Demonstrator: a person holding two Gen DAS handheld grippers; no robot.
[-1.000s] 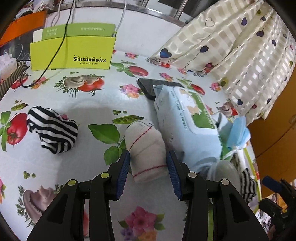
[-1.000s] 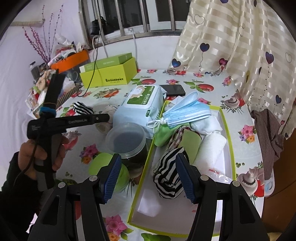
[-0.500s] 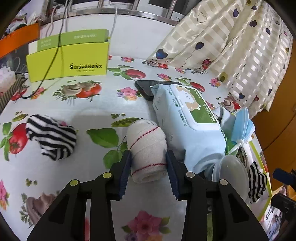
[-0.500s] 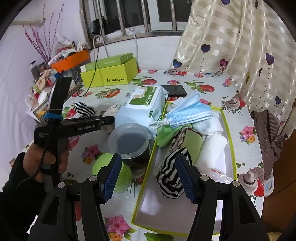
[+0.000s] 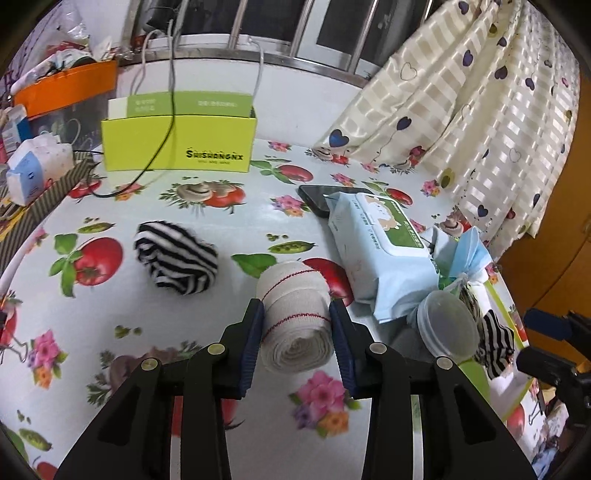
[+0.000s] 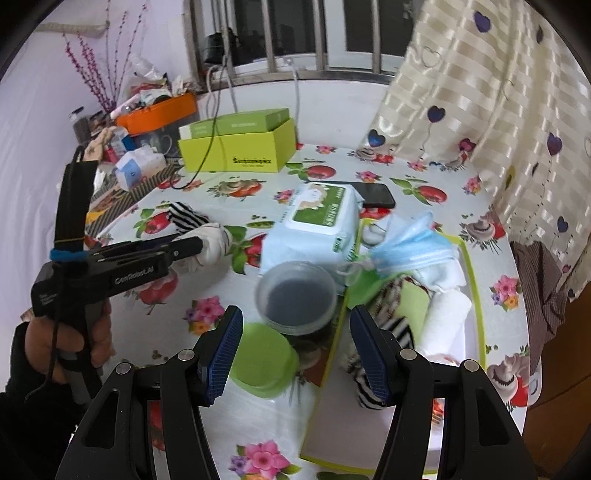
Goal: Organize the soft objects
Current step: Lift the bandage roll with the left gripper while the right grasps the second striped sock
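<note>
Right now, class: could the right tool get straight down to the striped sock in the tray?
Probably yes: the right tool is open and empty, the striped sock lies uncovered in the tray beside its right finger.

A table [image 5: 110,332] under a fruit-and-flower oilcloth fills the view. Beyond it runs a white sill below a barred window [image 6: 295,33], seemingly dark outside. A heart-print curtain [image 5: 480,103] hangs far right; pale wall [image 6: 33,122] left.

bandage roll [image 5: 295,314]: woven cloth, matt | tablecloth [image 5: 221,229]: glossy plastic
</note>
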